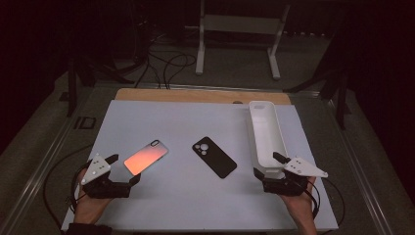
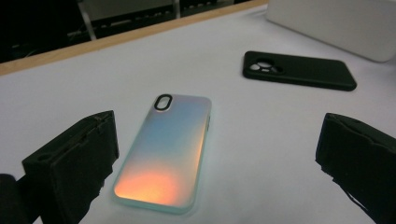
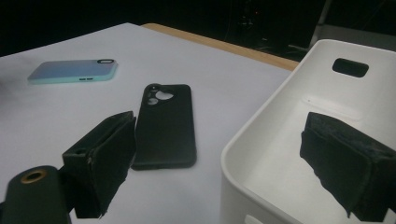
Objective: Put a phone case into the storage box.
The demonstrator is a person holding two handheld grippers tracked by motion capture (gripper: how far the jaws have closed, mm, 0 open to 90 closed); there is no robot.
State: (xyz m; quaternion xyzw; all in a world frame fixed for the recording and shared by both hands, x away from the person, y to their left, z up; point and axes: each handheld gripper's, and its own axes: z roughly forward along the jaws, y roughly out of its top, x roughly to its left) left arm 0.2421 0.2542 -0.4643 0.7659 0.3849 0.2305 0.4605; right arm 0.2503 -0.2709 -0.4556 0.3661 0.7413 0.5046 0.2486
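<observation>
Two phone cases lie on the white table (image 1: 147,205) in front of me. My left gripper (image 1: 124,170) sits at the near left with its jaws spread wide and nothing between them, just short of the iridescent case (image 1: 146,156), which lies flat with its camera cutout at the far end. My right gripper (image 1: 268,164) rests at the near right, jaws also spread, straddling the near end wall of the long white bin (image 1: 265,133). The black case (image 1: 214,156) lies flat between the iridescent case and the bin.

Dim room; grey floor (image 1: 313,63), black cables (image 1: 166,63), white metal stand (image 1: 240,24) beyond white-topped table (image 1: 171,122).
</observation>
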